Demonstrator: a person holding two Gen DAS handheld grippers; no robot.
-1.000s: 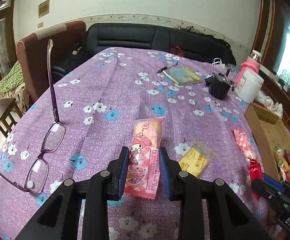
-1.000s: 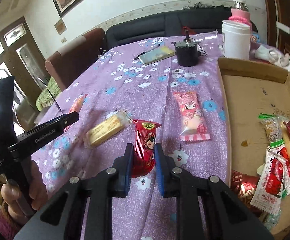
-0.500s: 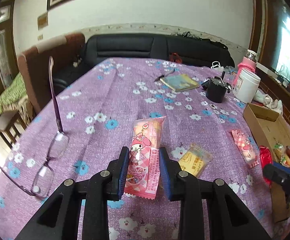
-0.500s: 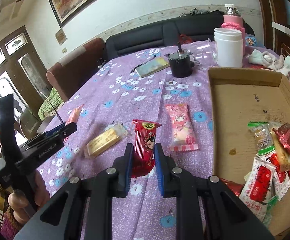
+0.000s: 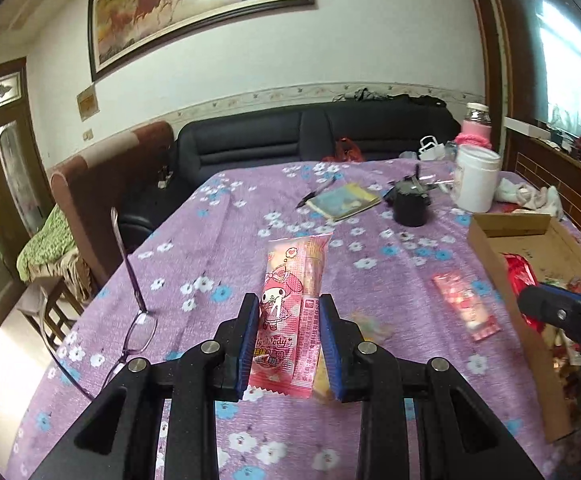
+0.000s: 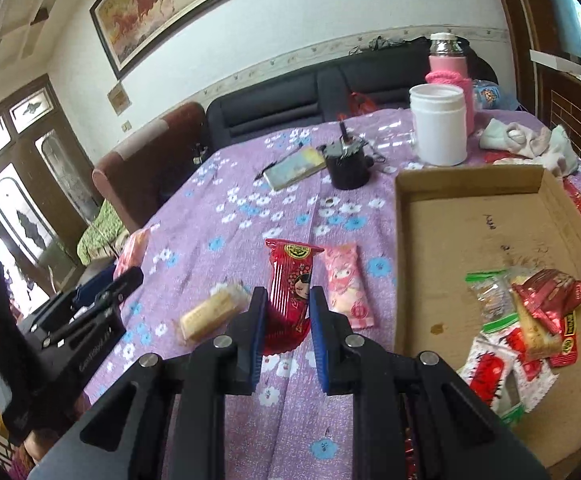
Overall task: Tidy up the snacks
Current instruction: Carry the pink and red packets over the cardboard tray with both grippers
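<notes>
Left gripper is clamping a pink snack. Right gripper is clamping a red snack, likely bound for the cardboard box at right.

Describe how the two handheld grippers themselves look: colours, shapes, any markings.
Both grippers are alike. The left gripper and right gripper each have matte black angular arms with triangular cut-outs, round silver pivot bolts, and two flat fingers faced with ribbed blue pads. Seen from the right wrist view, the left gripper's black body carries small white lettering, too blurred to read. No cables show.
</notes>
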